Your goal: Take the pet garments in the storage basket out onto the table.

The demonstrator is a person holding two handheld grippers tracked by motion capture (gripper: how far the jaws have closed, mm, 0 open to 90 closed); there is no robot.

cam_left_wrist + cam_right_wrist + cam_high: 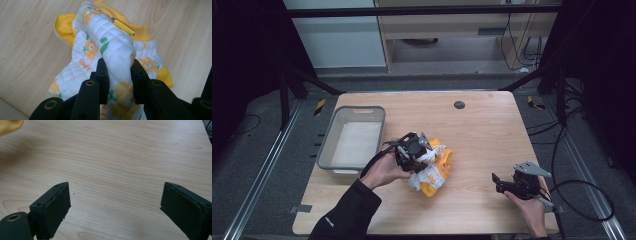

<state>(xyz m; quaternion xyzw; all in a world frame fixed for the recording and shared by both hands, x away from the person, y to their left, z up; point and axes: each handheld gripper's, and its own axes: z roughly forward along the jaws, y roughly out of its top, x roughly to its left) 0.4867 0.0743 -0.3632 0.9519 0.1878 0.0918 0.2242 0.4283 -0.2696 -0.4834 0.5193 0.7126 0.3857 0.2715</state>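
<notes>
Left tool (117, 68) clamping fold of quilted white-and-yellow garment (110, 47), which is lying bunched at desk (482, 130) centre, just right of grey bin (354, 137). Right tool (115, 202) gaping wide, holding nothing, hovering over bare desk near right edge.

Lab recording bay, wooden table (482, 130) on floor rails (262, 165), dark curtains, loose cables (582, 200)
</notes>
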